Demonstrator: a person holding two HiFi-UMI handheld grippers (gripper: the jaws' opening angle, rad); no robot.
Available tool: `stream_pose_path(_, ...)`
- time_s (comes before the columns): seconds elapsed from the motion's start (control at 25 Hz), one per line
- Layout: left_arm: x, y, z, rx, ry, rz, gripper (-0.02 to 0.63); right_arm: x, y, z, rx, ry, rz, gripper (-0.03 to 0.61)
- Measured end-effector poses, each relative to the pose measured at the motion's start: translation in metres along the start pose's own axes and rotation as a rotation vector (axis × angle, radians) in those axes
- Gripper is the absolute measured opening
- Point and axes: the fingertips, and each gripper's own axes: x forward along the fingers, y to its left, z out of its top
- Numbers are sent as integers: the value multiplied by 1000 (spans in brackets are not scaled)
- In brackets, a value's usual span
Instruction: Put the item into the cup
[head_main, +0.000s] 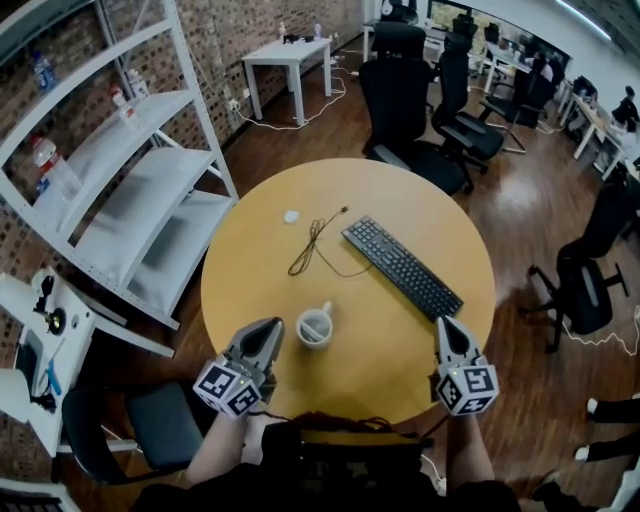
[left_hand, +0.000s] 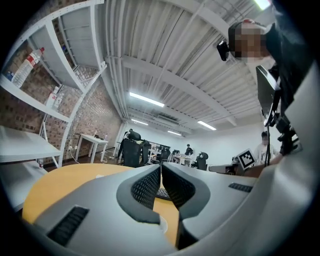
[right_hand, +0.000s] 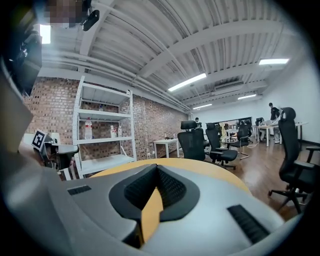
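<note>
We find the cup (head_main: 315, 327) on the round surface (head_main: 240, 290), near our edge and a little left of the middle. The left gripper (head_main: 271, 326) is just left of the cup. The right gripper (head_main: 444, 323) is well to the cup's right, over the near right rim. Behind the cup and to the right, the keyboard (head_main: 402, 267) lies slantwise on the surface. A cable (head_main: 312, 243) runs left from the keyboard's far end and coils behind the cup. Farther back, a small item (head_main: 291, 216) lies apart from the cable. A shelf rack (head_main: 140, 190) stands left of the surface. Office chairs (head_main: 410, 90) and a small table (head_main: 290, 55) stand beyond its far side.
</note>
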Motion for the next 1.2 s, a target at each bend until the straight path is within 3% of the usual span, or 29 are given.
stream_pose_path(0.36, -11, 17, 3, 4, -13, 55, 5, 16, 0, 4, 20, 3, 19, 6)
stream_pose_path(1.2, -19, 24, -1, -19, -29, 75, 5, 20, 12, 4, -5, 6, 52, 6)
